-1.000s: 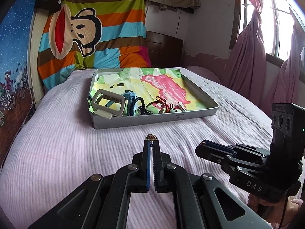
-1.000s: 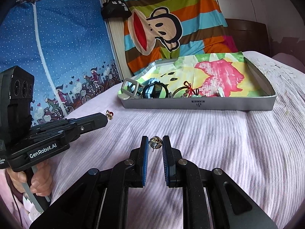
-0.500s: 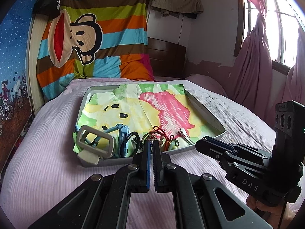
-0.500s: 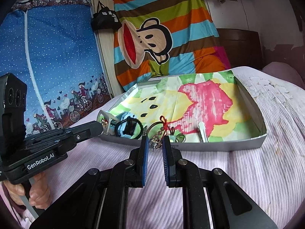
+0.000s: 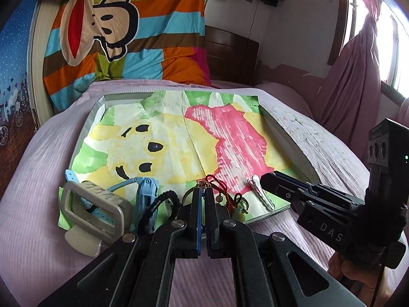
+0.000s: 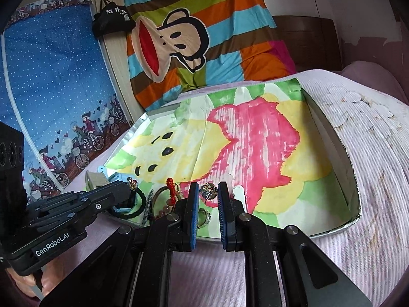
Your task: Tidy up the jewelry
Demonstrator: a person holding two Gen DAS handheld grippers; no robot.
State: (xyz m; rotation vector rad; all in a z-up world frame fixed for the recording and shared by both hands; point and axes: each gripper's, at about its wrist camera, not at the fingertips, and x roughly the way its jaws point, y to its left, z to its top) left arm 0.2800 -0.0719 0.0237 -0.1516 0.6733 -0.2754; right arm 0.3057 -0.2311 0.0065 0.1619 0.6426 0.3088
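A: Where are the earrings?
B: The left hand-held gripper pinches one gold earring at its tips, over the tray's near edge at 6 o'clock. The right hand-held gripper stands slightly spread, the other earring between its pads, contact unclear.
A: And the tray?
B: On the bed, holding a red cord and white clip.

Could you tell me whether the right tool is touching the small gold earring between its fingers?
Touching. In the right wrist view, the right tool pinches the gold earring at its tips, with both blue pads against it, above the tray.
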